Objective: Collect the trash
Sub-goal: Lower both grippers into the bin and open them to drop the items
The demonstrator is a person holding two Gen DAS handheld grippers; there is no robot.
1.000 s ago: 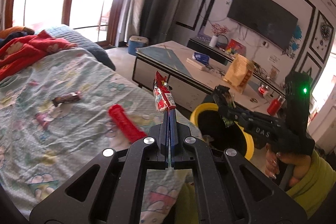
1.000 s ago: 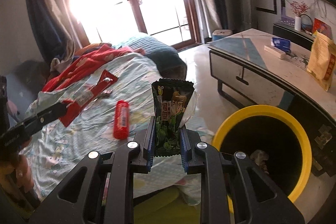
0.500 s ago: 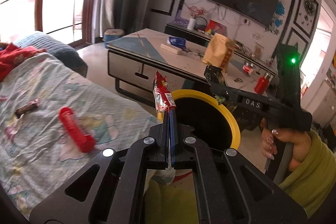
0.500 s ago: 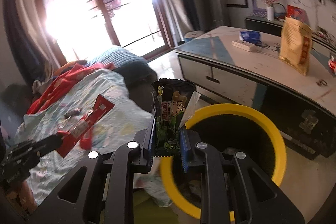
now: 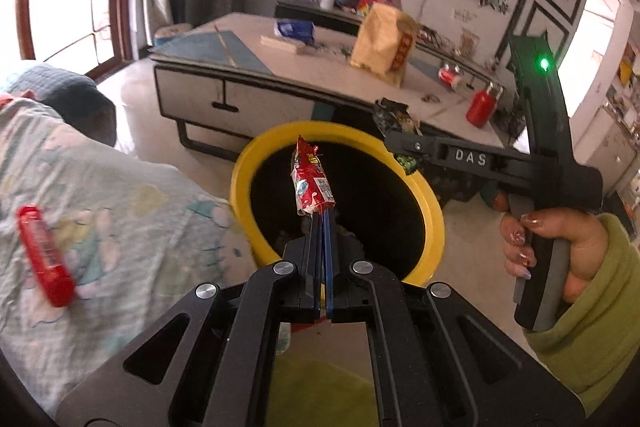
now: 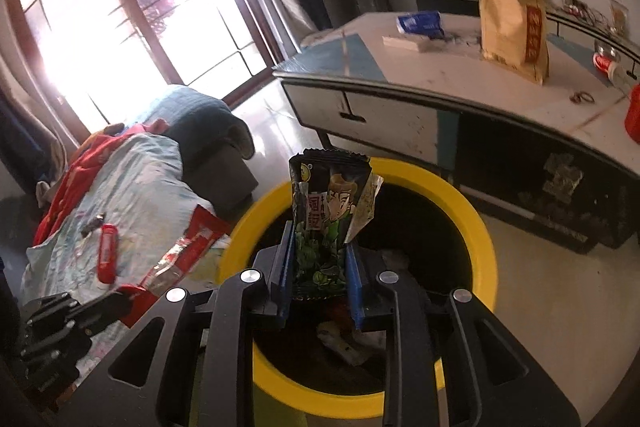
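Over the round black bin with the yellow rim (image 5: 434,211), I have both claws hanging with trash in them. My left claw (image 5: 321,217) has its fingers pressed nearly together, pinching a thin red snack wrapper (image 5: 311,179) that stands upright above the bin's dark mouth, inside the rim line. My right claw (image 6: 320,247) is pinching a dark green cartoon-printed snack packet (image 6: 326,219) by its lower half; the packet stands upright above the near part of the opening, and crumpled litter (image 6: 344,341) lies in the bottom below it.

From the left wrist view I see my right hand (image 5: 560,239) on its black handle, the right claw reaching across the far rim with the green packet poking up.

Just beside the bin's left edge is the bed with the pale floral sheet (image 5: 100,195), its edge almost touching the rim. A red cylindrical tube (image 5: 46,261) lies on it, well apart from the bin. Beyond the bin stands the low white tabletop (image 6: 440,67) with a yellow paper bag (image 6: 514,27); bare floor (image 6: 552,287) lies between it and the rim.
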